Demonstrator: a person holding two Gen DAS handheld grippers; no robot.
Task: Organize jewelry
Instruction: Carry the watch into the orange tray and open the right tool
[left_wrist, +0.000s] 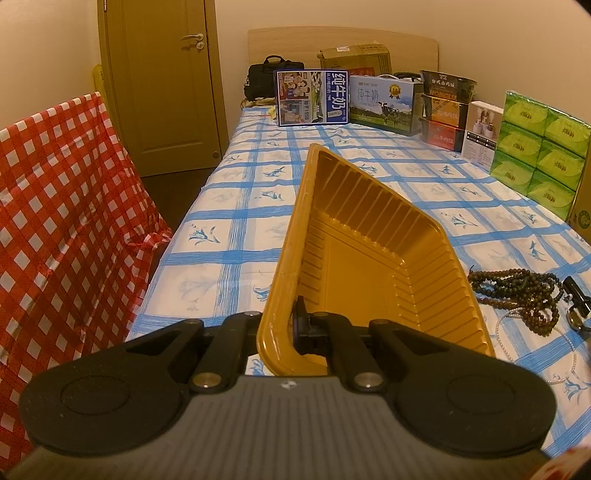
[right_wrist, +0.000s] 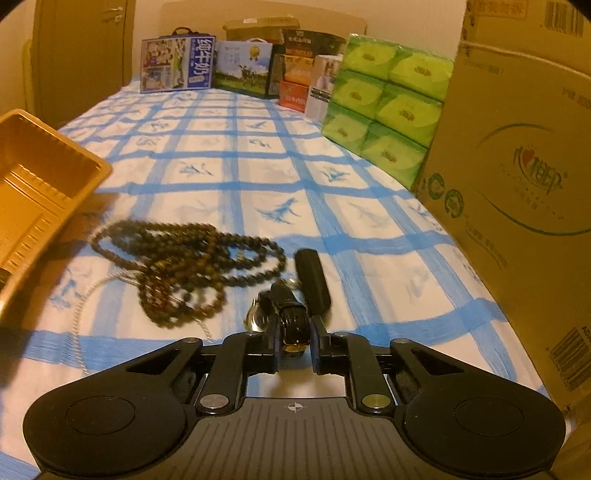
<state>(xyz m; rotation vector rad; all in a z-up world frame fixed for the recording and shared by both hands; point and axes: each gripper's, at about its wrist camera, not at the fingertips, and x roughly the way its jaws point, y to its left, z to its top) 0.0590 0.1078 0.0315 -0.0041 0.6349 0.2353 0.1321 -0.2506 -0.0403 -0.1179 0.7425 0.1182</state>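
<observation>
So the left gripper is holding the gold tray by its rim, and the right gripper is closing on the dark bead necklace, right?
Not quite. The left gripper does hold the gold tray by its rim, but the right wrist view shows the right gripper closing on the black-strapped watch; the dark bead necklace lies untouched alongside.

My left claw is shut tight on the rim of a gold tray. One finger is inside the tray and one is outside. The tray is tipped up, with its far corner high over the bed. The bed has a white and blue checked cloth. To the right of the tray lie dark beads in a heap, with a thin white chain beside them. A black thing peeks in at the right edge, but I cannot tell what it is. Far back stand milk boxes and green packs. On the left hangs a red checked cloth. Behind it is a door.
</observation>
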